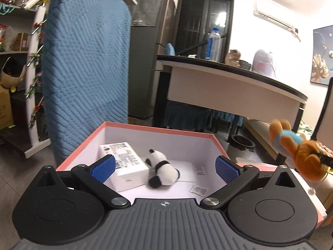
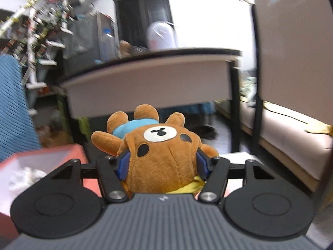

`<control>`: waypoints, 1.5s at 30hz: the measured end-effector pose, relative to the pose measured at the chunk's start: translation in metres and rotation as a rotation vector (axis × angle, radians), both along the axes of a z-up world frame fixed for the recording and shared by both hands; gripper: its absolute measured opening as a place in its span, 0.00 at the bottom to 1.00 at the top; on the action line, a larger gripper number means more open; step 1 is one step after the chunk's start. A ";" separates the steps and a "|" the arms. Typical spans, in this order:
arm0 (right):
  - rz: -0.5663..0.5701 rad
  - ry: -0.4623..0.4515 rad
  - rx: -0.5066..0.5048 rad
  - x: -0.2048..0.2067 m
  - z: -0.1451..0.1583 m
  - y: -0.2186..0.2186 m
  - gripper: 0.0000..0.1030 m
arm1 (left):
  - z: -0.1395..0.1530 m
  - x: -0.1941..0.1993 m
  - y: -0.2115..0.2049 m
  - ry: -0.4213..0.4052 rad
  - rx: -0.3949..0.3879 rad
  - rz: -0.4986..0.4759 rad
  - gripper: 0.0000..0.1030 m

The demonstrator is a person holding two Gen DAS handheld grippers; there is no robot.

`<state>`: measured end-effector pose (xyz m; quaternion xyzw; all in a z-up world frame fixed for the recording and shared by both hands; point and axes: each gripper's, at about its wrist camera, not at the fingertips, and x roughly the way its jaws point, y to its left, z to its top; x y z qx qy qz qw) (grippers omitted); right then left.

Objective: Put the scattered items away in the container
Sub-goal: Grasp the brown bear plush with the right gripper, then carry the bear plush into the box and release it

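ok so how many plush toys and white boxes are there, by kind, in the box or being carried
plush toys: 2, a panda lying in the pink box and a brown bear held in the right gripper
white boxes: 2, one angled, one flat
total: 4

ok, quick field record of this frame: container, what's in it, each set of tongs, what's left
container: pink-rimmed cardboard box with white inside, open top
contents: black-and-white plush panda lying against a white rectangular carton with a printed label; flat white packets beneath
left tongs: open, empty, over the box
right tongs: shut on the head of a brown plush bear in a blue shirt
bear position: held in the air to the right of the box, not yet inside
remaining: bear into box
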<state>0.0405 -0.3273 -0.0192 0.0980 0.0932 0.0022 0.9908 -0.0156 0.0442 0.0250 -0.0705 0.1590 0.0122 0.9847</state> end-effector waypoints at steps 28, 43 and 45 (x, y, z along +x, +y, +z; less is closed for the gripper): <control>0.649 -0.080 0.088 0.022 0.023 0.205 0.63 | 0.001 -0.014 0.073 -0.040 0.052 0.271 1.00; 0.573 0.102 -0.054 0.026 -0.017 0.212 0.73 | -0.003 -0.014 0.065 -0.011 0.055 0.209 1.00; 0.570 0.093 -0.040 0.029 -0.019 0.210 0.79 | -0.005 -0.013 0.063 -0.005 0.062 0.200 1.00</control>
